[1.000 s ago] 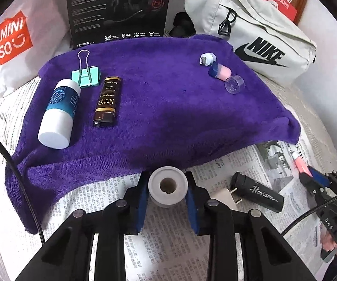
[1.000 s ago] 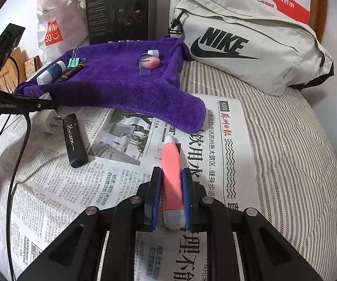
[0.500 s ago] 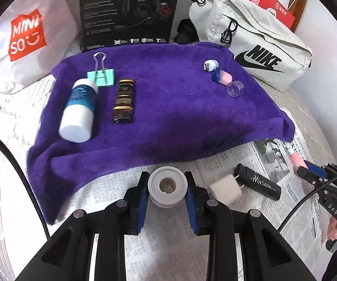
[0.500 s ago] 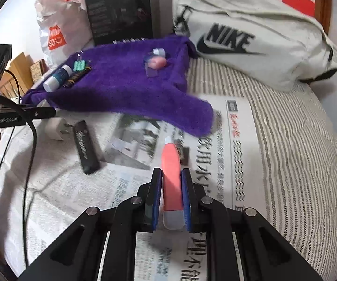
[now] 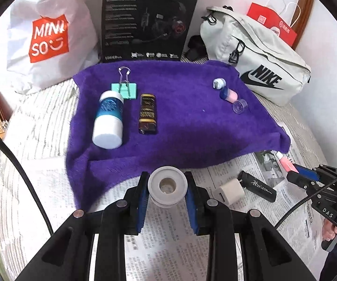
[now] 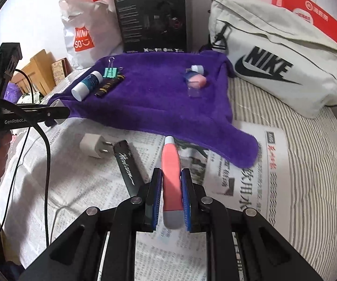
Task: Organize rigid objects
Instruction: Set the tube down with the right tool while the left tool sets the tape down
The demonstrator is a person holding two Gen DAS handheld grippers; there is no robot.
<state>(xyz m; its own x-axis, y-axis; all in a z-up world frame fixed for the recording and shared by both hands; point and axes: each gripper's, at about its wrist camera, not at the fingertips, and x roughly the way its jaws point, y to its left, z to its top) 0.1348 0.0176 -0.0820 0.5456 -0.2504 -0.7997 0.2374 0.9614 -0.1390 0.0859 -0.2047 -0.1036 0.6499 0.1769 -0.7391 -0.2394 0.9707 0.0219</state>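
Note:
My left gripper (image 5: pixel 167 187) is shut on a white tape roll (image 5: pixel 167 186) and holds it above the near edge of the purple towel (image 5: pixel 187 126). My right gripper (image 6: pixel 172 182) is shut on a pink tube (image 6: pixel 171 175), held over the newspaper (image 6: pixel 79 182); the tube also shows in the left wrist view (image 5: pixel 285 162). On the towel lie a white and blue bottle (image 5: pixel 108 119), a green binder clip (image 5: pixel 124 86), a brown lighter (image 5: pixel 147 113) and small caps (image 5: pixel 229 93).
A white plug adapter (image 6: pixel 93 145) and a black stick marked Horizon (image 6: pixel 127 166) lie on the newspaper. A Nike bag (image 6: pixel 280 61), a black box (image 6: pixel 152 16) and a Miniso bag (image 6: pixel 81 32) stand behind the towel on the striped bed.
My left gripper has lifted and drawn back with the tape roll. My right gripper has risen with the pink tube and shifted toward the towel.

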